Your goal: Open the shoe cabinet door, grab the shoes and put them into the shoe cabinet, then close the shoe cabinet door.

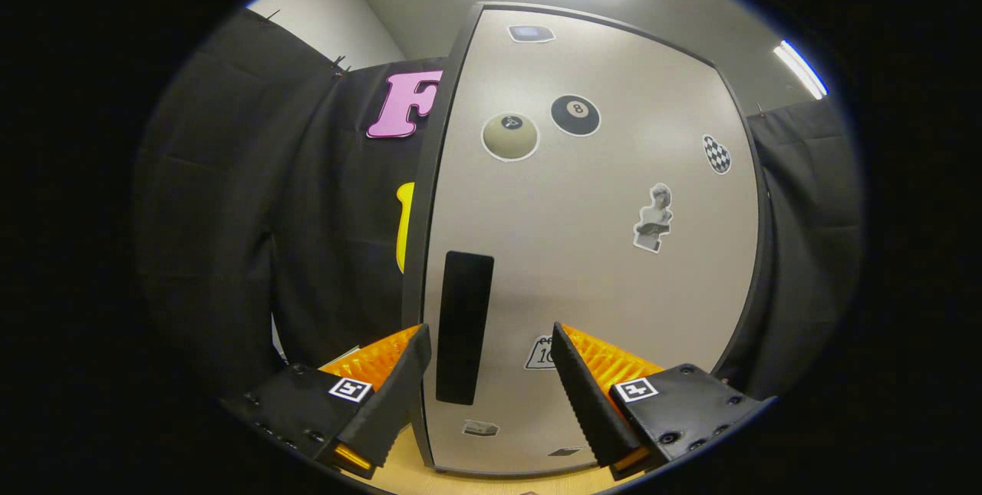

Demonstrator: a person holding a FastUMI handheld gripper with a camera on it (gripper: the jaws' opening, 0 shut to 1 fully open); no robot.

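The shoe cabinet door (598, 249) stands right in front of me, a tall pale panel in a dark frame with several stickers on it. It looks shut. A long black vertical handle (464, 326) sits near the door's left edge. My gripper (489, 338) is open, and the handle lies in the gap between the two fingers, close to the left fingertip (418, 345). The right fingertip (560, 341) hangs in front of the door's lower middle. Neither finger presses on anything that I can see.
Black cloth walls (253, 211) hang to the left of and behind the cabinet, and another stretch (805, 188) hangs on its right. A strip of light wooden floor (491, 483) shows under the door, below my fingers.
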